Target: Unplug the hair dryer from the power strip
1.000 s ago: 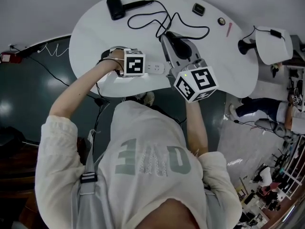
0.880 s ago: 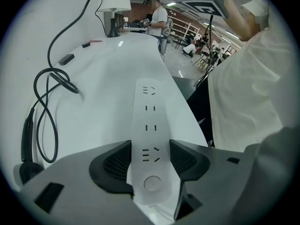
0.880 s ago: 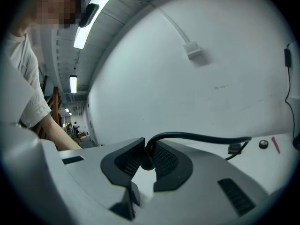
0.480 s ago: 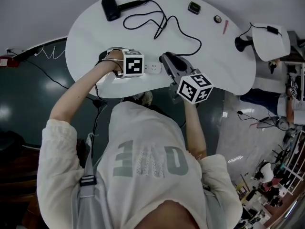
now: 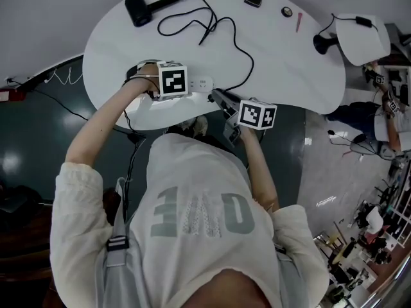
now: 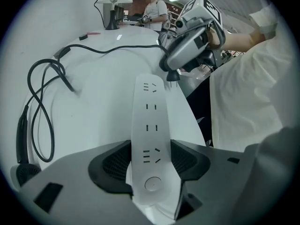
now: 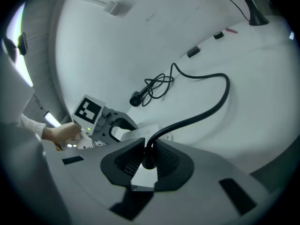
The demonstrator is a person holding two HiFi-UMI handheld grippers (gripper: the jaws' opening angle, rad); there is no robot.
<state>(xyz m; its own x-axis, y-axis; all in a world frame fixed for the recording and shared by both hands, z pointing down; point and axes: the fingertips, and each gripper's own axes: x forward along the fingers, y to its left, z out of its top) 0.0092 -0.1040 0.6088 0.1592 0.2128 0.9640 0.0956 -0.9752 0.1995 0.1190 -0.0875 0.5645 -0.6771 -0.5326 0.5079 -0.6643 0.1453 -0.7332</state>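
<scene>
2 grips: left gripper (image 6: 150, 159) clamped on white plastic power strip (image 6: 149, 118) lying on white oval table (image 5: 282, 63); right gripper (image 7: 149, 165) pinching black plug (image 7: 148, 157) of black hair dryer (image 5: 136, 9), prongs clear of sockets.

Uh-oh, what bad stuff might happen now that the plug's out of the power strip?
1. The right gripper holds the plug in its jaws near the table edge. Pulling further might tighten the cord and drag the hair dryer.
2. If the jaws slip, the plug could drop off the table.
</scene>
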